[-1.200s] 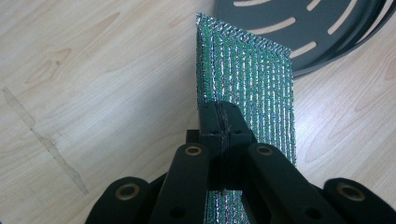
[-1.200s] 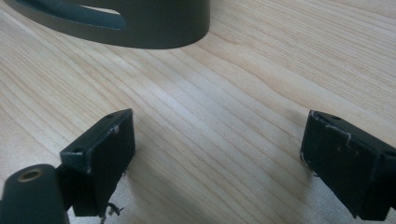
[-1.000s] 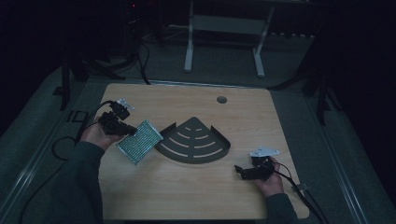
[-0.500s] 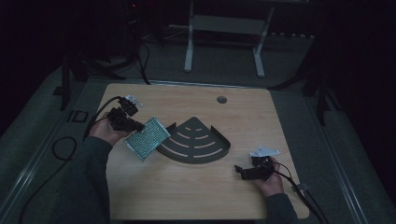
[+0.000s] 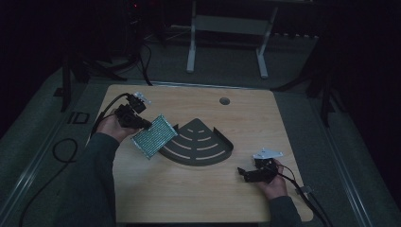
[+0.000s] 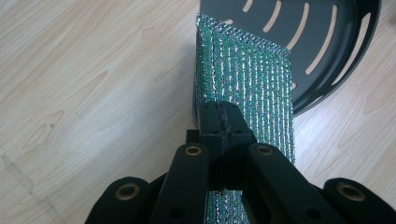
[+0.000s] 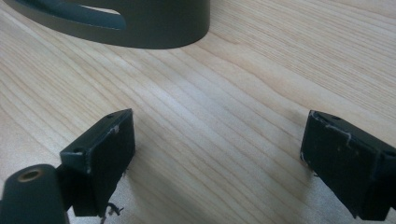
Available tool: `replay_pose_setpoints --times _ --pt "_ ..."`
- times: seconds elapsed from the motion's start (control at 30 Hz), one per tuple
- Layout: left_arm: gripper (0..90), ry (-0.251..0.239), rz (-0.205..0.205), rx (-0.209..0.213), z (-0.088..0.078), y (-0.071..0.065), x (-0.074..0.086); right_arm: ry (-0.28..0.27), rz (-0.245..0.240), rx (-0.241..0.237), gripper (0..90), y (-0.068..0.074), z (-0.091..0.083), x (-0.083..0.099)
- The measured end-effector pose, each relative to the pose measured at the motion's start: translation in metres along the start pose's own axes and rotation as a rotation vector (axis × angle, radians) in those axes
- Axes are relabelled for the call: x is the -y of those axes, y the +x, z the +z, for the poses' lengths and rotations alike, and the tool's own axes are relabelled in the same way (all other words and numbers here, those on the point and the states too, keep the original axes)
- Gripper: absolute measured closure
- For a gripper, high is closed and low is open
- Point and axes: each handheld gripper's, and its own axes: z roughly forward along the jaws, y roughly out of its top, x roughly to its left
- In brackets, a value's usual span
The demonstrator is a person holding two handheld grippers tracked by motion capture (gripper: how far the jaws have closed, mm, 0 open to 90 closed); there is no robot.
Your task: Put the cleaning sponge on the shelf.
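A glittery green scouring pad (image 5: 153, 135) hangs tilted above the wooden table (image 5: 189, 189), with my left gripper (image 5: 142, 124) shut on its near edge. In the left gripper view the jaws are pinched together on the pad (image 6: 247, 74), whose far corner overlaps the dark grey quarter-round corner shelf (image 6: 322, 42). That slotted shelf (image 5: 198, 144) lies flat at the table's middle. My right gripper (image 5: 245, 173) rests low near the front right, open, its pads (image 7: 109, 154) wide apart over bare wood, with the shelf's curved wall (image 7: 140, 23) just ahead.
A round cable hole (image 5: 224, 100) sits near the table's far edge. Cables (image 5: 61, 151) trail off the left side onto the dark floor. A white metal stand (image 5: 227, 28) is behind the table. Bare wood lies in front of the shelf.
My left gripper has carried the pad rightwards and a little up, so its corner now overlaps the shelf's left edge. The right gripper has stayed put.
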Motion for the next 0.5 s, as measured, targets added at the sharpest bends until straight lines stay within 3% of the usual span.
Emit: replay_pose_setpoints --times 0.5 --pt "90.0 -0.01 0.012 -0.004 0.008 0.0 -0.015 0.0 0.001 0.0 9.7 0.0 0.0 0.0"
